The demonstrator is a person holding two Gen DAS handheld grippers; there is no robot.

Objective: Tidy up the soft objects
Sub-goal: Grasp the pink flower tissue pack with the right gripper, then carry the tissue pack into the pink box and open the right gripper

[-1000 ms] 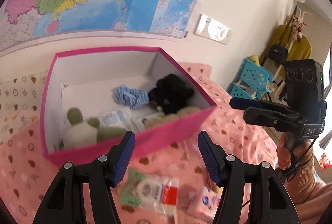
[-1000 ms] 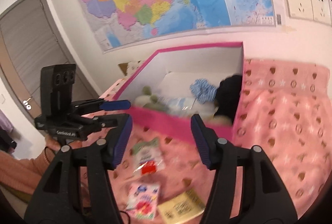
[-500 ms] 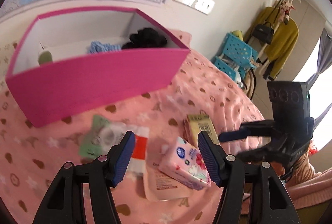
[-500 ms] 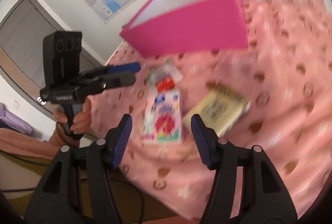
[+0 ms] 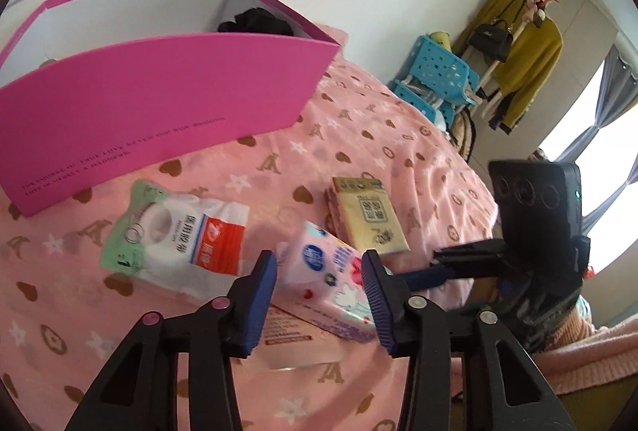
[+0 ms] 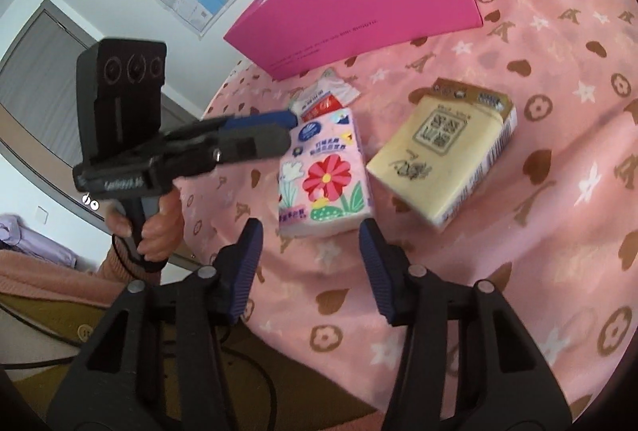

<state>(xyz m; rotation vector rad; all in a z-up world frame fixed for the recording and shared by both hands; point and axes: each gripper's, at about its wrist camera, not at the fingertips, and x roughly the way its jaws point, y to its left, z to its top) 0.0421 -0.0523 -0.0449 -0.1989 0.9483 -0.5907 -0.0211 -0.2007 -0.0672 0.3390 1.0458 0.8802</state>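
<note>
On the bed, the gauze-roll bag [image 5: 175, 235] lies leftmost, then the floral tissue pack [image 5: 331, 283] framed by the left gripper [image 5: 319, 295] and right gripper [image 6: 309, 263], both with jaws released, which risk colliding or squashing it.

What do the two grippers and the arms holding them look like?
Both the left gripper and right gripper are black plastic with ribbed blue pads, round silver rivets and a black three-lens camera block. Pink knit sleeves cover the arms.
</note>
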